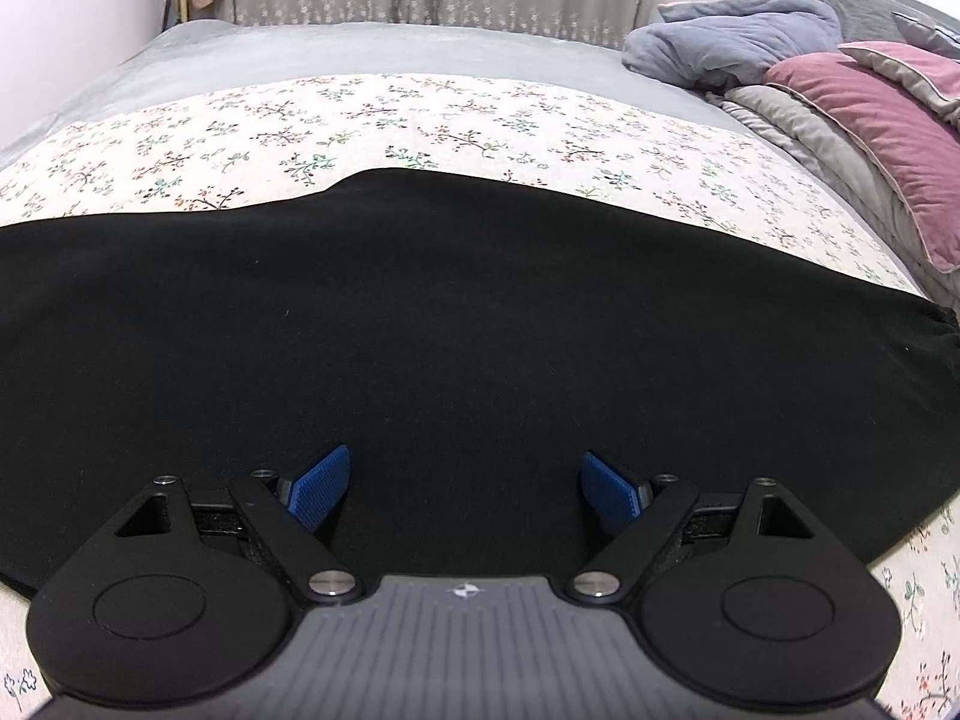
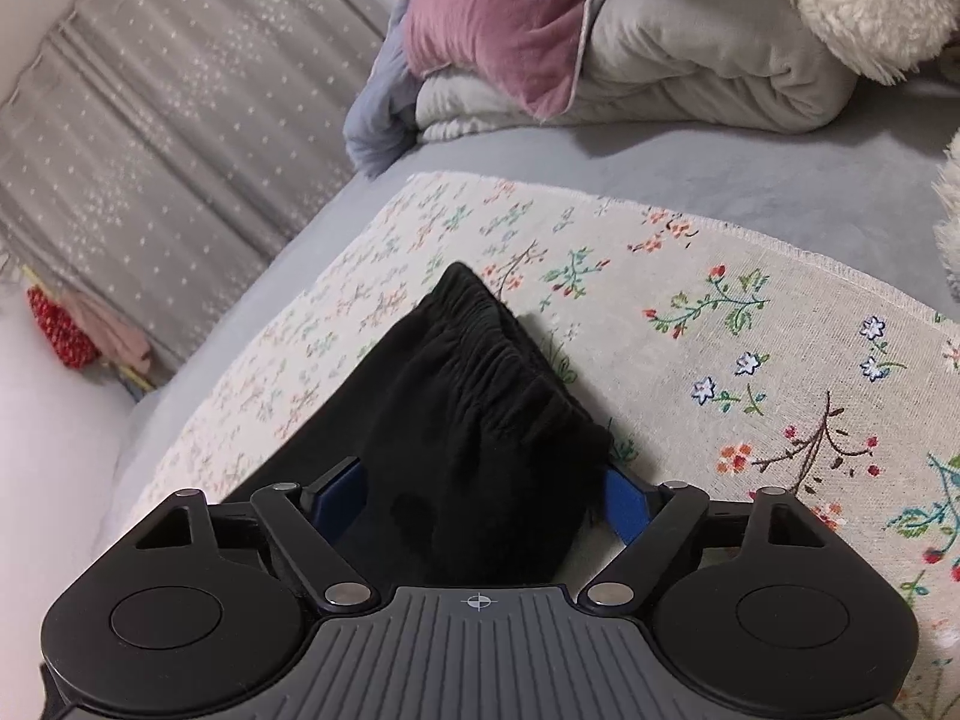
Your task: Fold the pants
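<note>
While spread wide, left gripper hovers over black pants, grasping nothing. Right gripper straddles the gathered waistband, pads apart; whether clamped, cannot tell. Pants laid flat on the floral cloth, waistband end toward the pink pillow. Judged soft, light, limp; best pinched at waistband or hem. Leg ends cut off; folds lost in black.

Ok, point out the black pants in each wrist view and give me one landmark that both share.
Left wrist: the black pants fill the middle, spread flat across the floral cloth.
Right wrist: the pants sit lower centre, elastic waistband bunched between the open fingers.
Shared landmark: the pink pillow.
</note>
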`<state>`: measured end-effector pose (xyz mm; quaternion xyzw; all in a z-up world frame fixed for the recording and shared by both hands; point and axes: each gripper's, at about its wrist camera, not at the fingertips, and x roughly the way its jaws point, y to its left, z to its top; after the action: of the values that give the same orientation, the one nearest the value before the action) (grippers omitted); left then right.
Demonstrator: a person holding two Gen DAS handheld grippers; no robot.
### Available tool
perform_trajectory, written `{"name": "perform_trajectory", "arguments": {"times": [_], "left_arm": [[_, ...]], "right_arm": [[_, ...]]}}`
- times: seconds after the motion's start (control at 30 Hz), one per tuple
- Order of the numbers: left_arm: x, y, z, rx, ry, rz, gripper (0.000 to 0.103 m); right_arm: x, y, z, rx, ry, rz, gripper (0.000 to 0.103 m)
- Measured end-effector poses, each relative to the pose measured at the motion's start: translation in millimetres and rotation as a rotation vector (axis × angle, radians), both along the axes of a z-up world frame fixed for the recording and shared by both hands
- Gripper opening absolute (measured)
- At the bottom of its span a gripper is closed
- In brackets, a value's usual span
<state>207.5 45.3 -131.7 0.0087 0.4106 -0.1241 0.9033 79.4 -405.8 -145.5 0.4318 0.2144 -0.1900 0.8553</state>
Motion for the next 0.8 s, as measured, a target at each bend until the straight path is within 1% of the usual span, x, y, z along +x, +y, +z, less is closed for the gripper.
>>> {"name": "perform_trajectory", "arguments": {"times": [0.03, 0.07, 0.13, 0.17, 0.2, 0.23, 0.3, 0.5, 0.57, 0.7, 0.8], "left_arm": [[1.9, -4.6, -0.8, 0.004, 0.001, 0.004, 0.087], [2.9, -6.4, -1.2, 0.007, -0.003, 0.004, 0.088], [2.1, -9.1, -3.1, 0.021, -0.018, 0.000, 0.090], [1.5, -10.2, -3.6, 0.029, -0.027, -0.003, 0.091], [1.9, -11.8, -4.2, 0.039, -0.028, -0.005, 0.091], [2.4, -13.5, -3.4, 0.044, -0.027, -0.006, 0.091], [5.4, -13.2, -2.1, 0.040, -0.024, -0.005, 0.091], [6.0, -13.0, -3.1, 0.041, -0.026, -0.005, 0.091], [5.9, -12.6, -2.7, 0.038, -0.023, -0.005, 0.091], [6.7, -11.5, -1.9, 0.031, -0.018, -0.004, 0.091], [7.7, -10.2, -1.6, 0.022, -0.015, 0.000, 0.091]], "right_arm": [[1.5, 0.9, 0.0, -0.005, 0.000, -0.008, 0.083], [3.3, 2.5, 0.8, -0.014, 0.007, -0.012, 0.081], [6.3, 5.1, 3.2, -0.036, 0.023, -0.015, 0.068], [7.2, 5.1, 3.3, -0.036, 0.029, -0.019, 0.052], [7.3, 3.8, 2.2, -0.021, 0.027, -0.023, 0.042], [6.9, 1.7, 0.1, 0.002, 0.019, -0.029, 0.041], [6.8, 0.3, -1.5, 0.026, 0.008, -0.041, 0.034], [7.7, 6.2, 0.7, 0.047, -0.007, -0.069, 0.023], [7.4, 8.7, 3.0, 0.053, -0.025, -0.086, 0.020], [6.3, 17.3, 19.3, 0.018, -0.093, -0.094, 0.019], [8.4, 27.5, 36.7, -0.051, -0.122, -0.084, 0.019]]}}
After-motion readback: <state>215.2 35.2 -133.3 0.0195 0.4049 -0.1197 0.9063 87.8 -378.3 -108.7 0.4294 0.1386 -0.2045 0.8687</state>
